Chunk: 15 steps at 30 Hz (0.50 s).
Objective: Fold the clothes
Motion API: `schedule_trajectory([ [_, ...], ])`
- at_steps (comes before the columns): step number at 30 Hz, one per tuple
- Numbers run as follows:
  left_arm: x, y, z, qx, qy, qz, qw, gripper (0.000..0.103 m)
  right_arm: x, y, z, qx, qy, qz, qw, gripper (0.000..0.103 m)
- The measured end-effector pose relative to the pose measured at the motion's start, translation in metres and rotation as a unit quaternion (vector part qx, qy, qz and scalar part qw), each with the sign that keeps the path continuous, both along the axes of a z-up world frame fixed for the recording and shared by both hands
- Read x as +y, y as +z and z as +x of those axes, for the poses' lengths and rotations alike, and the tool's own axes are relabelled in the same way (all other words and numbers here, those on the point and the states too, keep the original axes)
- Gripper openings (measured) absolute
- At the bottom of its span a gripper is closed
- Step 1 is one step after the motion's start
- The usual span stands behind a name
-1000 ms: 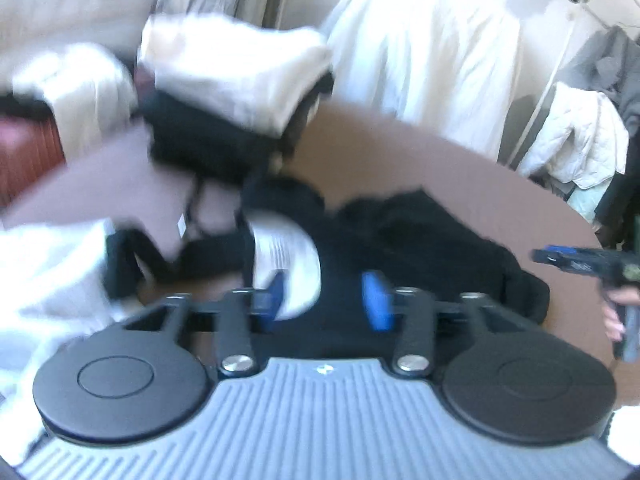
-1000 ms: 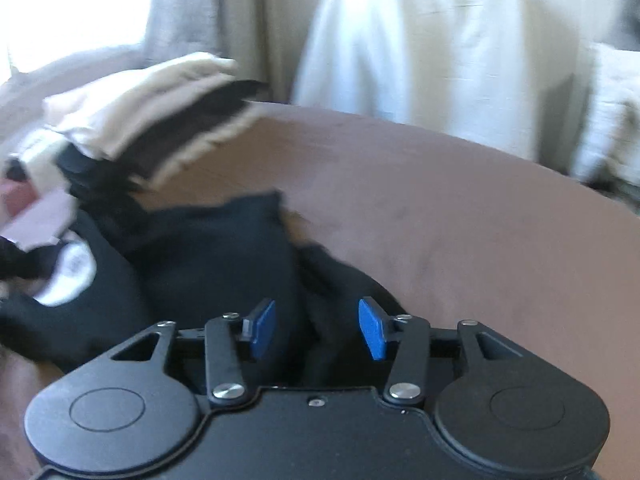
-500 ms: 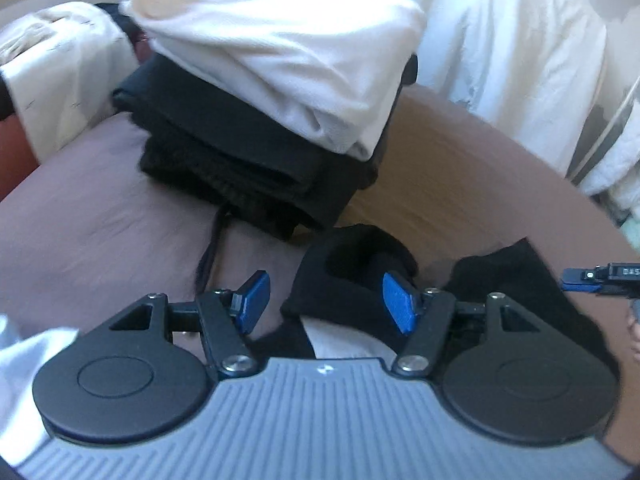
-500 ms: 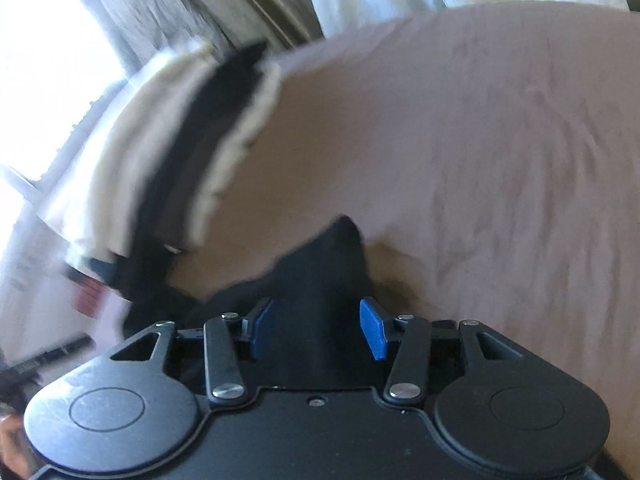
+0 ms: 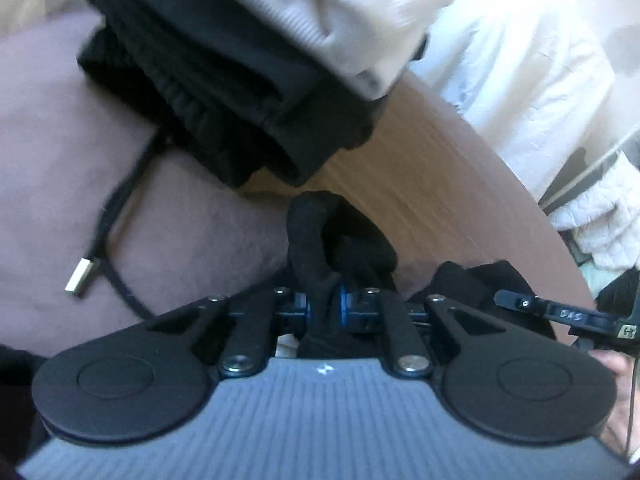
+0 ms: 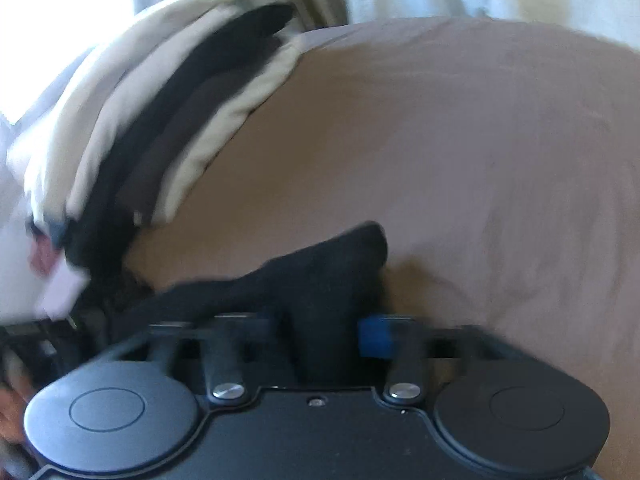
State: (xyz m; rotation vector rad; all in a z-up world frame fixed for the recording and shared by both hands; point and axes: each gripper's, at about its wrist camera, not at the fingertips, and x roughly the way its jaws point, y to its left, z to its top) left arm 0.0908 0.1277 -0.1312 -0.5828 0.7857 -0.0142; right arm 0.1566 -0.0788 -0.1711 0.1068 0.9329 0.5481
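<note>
Left gripper (image 5: 324, 308): jaws closing, blue pads nearly together, a bunched ridge of the black garment (image 5: 340, 236) pinched between them. The fabric rises from the pads as a thick rolled loop, so more than one layer is in the bite.

Right gripper (image 6: 328, 336): jaws closing too, with a peak of the same black cloth (image 6: 320, 276) standing between the fingers; the blue pad (image 6: 374, 338) on one side presses against it. The frame is blurred and the other pad is hidden by cloth.

Garment lies on the brown bed cover (image 6: 460, 160), low in both views, stretched between the two grippers.

Handling, judged: soft, light knit, no stiffness. It will sag and drape when lifted and will not hold a crease unless laid flat. Low slip risk on rubbery pads, but a bunched grip may release a layer unevenly. Better hold: hem or shoulder edges, well apart, so the cloth hangs flat.

Surroundings: stack of folded clothes (image 5: 240, 80) just beyond the left gripper, cream piece on top. A drawstring (image 5: 116, 216) with a metal tip trails from it across the cover, near the left gripper; snag hazard.
</note>
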Motion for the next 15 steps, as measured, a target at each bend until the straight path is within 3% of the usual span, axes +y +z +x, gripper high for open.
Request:
schedule_trajectory([
  [4,0.000,0.018,-0.045,0.002,-0.002,-0.068,0.9977,0.011,0.013,0.034,-0.094,-0.120,0.007,-0.033,0.992,0.012],
  [5,-0.002,0.020,-0.058,0.006,-0.002,-0.071,0.9974,0.011,0.012,0.035,-0.119,-0.120,0.015,-0.025,0.992,0.012],
  [9,-0.020,0.022,-0.094,0.032,-0.007,-0.010,0.9994,0.010,0.013,0.019,-0.201,-0.080,0.069,-0.034,0.994,0.012],
  [12,-0.023,0.018,-0.111,0.055,-0.003,0.011,0.9984,0.010,0.013,0.009,-0.231,-0.047,0.110,-0.055,0.991,0.012],
  [15,-0.022,0.013,-0.118,0.068,0.000,0.021,0.9975,0.010,0.001,0.023,-0.232,-0.042,0.108,-0.041,0.992,0.016],
])
